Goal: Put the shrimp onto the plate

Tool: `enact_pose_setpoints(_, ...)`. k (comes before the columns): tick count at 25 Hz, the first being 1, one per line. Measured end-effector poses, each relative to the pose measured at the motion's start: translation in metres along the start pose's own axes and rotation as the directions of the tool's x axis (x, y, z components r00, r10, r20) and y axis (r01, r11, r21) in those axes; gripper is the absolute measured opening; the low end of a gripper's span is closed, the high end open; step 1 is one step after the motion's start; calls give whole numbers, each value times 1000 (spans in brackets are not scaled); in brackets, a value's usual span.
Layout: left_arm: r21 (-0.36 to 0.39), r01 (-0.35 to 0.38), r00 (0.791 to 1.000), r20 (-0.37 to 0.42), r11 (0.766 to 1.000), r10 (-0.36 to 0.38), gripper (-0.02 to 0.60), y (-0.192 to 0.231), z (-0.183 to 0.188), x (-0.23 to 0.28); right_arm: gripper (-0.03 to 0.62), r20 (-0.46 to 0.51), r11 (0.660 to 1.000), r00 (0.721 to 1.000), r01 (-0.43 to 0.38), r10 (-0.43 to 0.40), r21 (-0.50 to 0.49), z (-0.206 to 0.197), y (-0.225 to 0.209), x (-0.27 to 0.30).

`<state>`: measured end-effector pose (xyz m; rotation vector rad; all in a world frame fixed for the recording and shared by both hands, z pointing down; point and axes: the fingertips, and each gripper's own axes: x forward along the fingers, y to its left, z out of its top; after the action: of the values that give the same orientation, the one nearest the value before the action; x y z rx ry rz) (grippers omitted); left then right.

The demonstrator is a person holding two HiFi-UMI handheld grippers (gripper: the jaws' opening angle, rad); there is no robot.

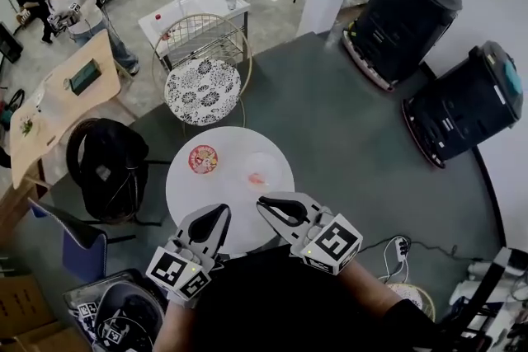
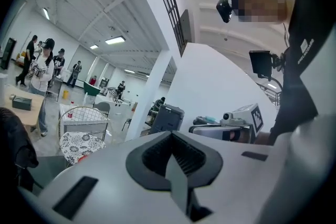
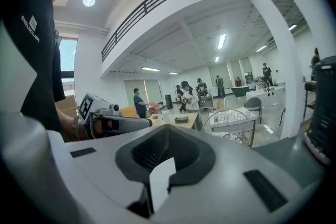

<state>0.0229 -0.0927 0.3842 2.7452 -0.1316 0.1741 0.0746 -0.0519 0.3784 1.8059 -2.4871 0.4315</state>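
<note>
Both my left tongs [image 1: 221, 212] and right tongs [image 1: 264, 202] are clenched, nothing between them, held side by side above the near edge of the round white counter [image 1: 186, 192]. The pink shrimp [image 1: 256, 177] lies on the clear plate [image 1: 277, 163] in the counter's far half, a red-topped round container [image 1: 204, 158] near it on the left.

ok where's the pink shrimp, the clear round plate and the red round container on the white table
pink shrimp [image 1: 256, 177], head view, middle of its body
clear round plate [image 1: 275, 163], head view, bare part by its right rim
red round container [image 1: 203, 158], head view, centre of its top
</note>
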Motion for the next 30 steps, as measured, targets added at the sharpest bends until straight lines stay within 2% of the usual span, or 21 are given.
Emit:
enact_pose_setpoints(8, -4, 52, 999, -2, 999, -52, 6, -9, 5, 6, 34, 76, 998, 995, 60, -61, 17, 15, -6, -19)
enact_pose_setpoints(23, 22, 75, 996, -47, 997, -74, 8, -11, -2, 10, 34, 75, 991, 989, 122, -126, 61, 8, -18, -24)
enact_pose_setpoints(30, 7, 73, 996, -60, 997, -73, 8, -11, -8, 12, 34, 69, 984, 984, 161, -167, 79, 5, -28, -29)
